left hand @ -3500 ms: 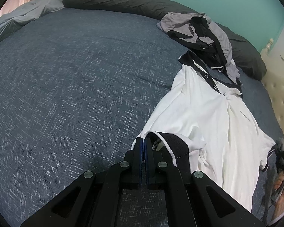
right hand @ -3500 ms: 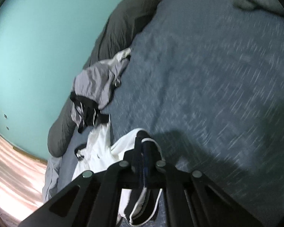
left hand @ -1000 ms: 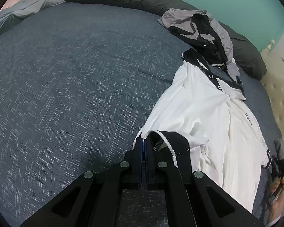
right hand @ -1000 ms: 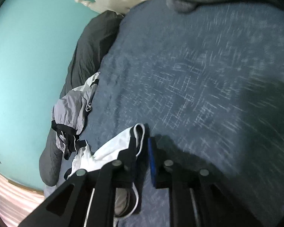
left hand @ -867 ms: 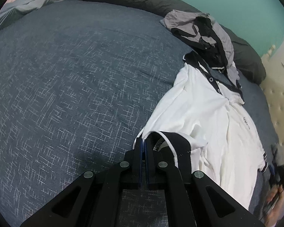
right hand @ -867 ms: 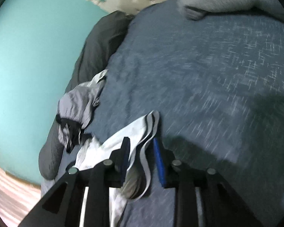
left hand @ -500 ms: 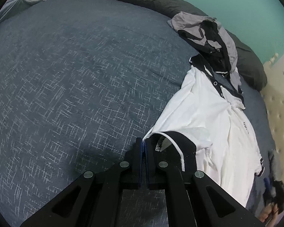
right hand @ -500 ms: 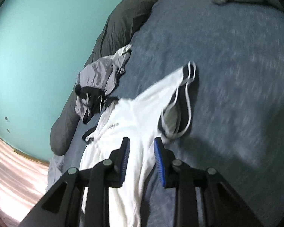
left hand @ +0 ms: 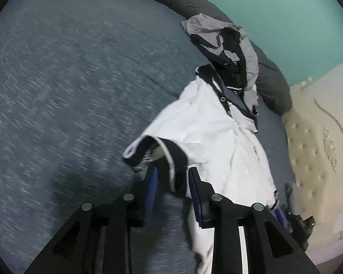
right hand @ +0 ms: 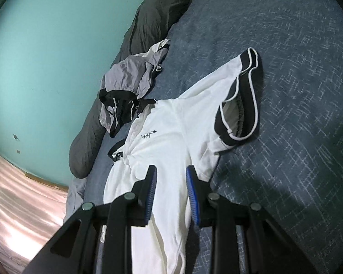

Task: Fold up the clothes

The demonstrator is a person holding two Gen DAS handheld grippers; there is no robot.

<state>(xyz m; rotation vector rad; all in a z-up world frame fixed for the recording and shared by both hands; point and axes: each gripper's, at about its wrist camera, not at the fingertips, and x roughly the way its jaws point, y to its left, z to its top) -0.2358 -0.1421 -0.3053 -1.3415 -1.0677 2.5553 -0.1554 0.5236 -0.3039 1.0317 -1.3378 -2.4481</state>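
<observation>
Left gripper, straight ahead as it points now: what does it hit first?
Most likely the black-trimmed sleeve cuff of the white polo shirt, lying just beyond the open left gripper. Depth is hard to judge through the fisheye.

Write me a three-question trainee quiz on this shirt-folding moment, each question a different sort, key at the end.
1. True or false: the left tongs are clamped on the sleeve cuff of the white polo shirt.
2. Multiple choice: the grey and black garment lies A) crumpled beside the shirt collar, B) folded flat on the shirt's hem, C) inside the right tongs.
3. Fill in: the shirt is spread on a dark ____ bedcover.

Key:
1. False; both tongs are open and the cuff lies free just past the fingertips.
2. A
3. blue
</observation>
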